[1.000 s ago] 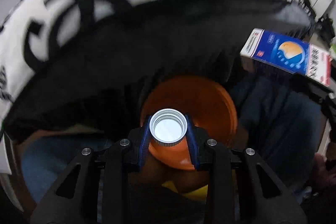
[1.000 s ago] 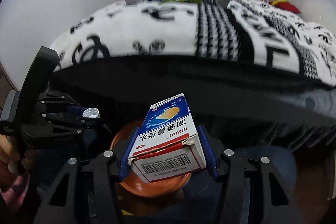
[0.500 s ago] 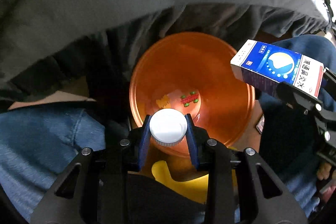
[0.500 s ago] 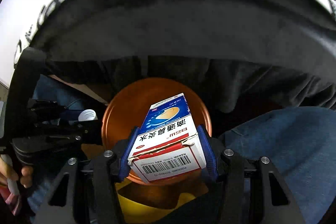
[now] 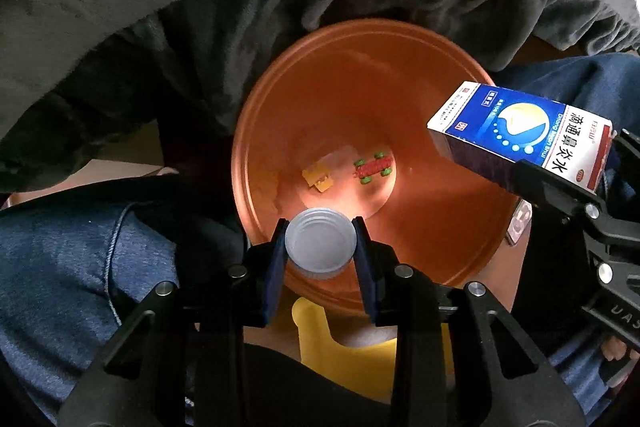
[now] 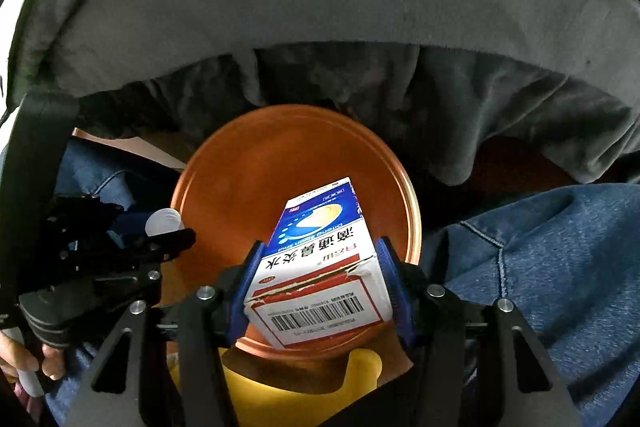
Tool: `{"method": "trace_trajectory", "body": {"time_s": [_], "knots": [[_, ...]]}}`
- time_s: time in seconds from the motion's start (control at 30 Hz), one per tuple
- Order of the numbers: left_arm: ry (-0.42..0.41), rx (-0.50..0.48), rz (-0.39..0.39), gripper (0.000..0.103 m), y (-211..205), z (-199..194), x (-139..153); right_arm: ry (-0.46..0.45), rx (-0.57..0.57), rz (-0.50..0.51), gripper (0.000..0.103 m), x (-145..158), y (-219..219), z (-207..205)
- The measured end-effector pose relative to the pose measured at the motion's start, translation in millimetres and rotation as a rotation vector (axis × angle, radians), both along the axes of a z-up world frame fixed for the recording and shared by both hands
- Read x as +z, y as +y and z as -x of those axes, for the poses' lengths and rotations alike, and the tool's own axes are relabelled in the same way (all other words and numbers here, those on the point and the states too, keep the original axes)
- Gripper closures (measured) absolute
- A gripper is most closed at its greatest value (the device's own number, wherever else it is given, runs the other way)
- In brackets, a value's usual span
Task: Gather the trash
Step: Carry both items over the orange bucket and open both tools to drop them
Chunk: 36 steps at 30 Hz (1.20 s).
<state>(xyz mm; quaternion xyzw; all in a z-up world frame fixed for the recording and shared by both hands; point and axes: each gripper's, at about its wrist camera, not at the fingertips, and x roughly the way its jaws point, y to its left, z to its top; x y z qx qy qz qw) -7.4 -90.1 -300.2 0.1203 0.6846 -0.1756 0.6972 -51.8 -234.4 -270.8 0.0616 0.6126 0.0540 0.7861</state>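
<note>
Below, orange bin mouth unobstructed — left jaws clamping white cap inside near rim, right jaws gripping carton.

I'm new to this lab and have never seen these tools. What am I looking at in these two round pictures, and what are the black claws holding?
A person holds a hand tool in each hand, each with a two-finger claw and a wide-angle camera looking along its fingers. One picture comes from each tool.

The left claw grips a small white bottle, seen cap-on. The right claw grips a blue-and-white carton with a barcode on its end.

Both are above an orange bin on the floor, with a few small scraps at its bottom. Around it are the person's jeans, a grey blanket and something yellow.
</note>
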Motion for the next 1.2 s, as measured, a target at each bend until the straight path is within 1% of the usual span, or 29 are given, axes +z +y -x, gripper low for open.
{"method": "trace_trajectory", "body": {"time_s": [0.13,0.23,0.27,0.3,0.33,0.37,0.4,0.43,0.47,0.6,0.73,1.07,1.2], "knots": [[0.013,0.002,-0.016,0.072,-3,0,-6,0.023,-0.004,-0.007,0.048,-5,-1,-4],[0.020,-0.001,-0.022,0.069,-9,-1,-9,0.030,-0.001,-0.007,0.047,-7,0,-6],[0.020,-0.005,-0.026,0.060,-9,-1,-10,0.037,0.003,-0.011,0.039,-8,1,-6],[0.016,-0.008,-0.031,0.053,-10,0,-10,0.041,0.003,-0.011,0.022,-7,0,-5],[-0.001,-0.012,-0.039,0.039,-11,0,-8,0.027,-0.004,-0.003,0.018,-5,1,-6],[-0.013,-0.015,-0.040,0.031,-11,0,-6,0.008,-0.011,-0.003,0.017,-2,1,-6],[-0.025,-0.019,-0.040,0.029,-11,0,-4,0.002,-0.013,-0.008,0.015,1,0,-7],[-0.038,-0.024,-0.047,0.022,-13,1,-3,0.000,-0.025,-0.012,0.013,1,-1,-7],[-0.043,-0.025,-0.054,0.019,-13,1,-2,0.001,-0.032,-0.015,0.011,1,-2,-7],[-0.041,-0.020,-0.056,0.019,-14,1,-3,0.014,-0.051,-0.037,0.010,-1,-7,-10],[-0.037,-0.002,-0.044,0.019,-11,1,-3,0.011,-0.048,-0.033,0.010,1,-6,-9],[-0.039,0.004,-0.040,0.019,-7,2,1,0.010,-0.052,-0.036,0.009,-1,-8,-4],[-0.042,0.008,-0.037,0.019,-7,2,-2,0.009,-0.053,-0.035,0.009,-1,-8,-4]]}}
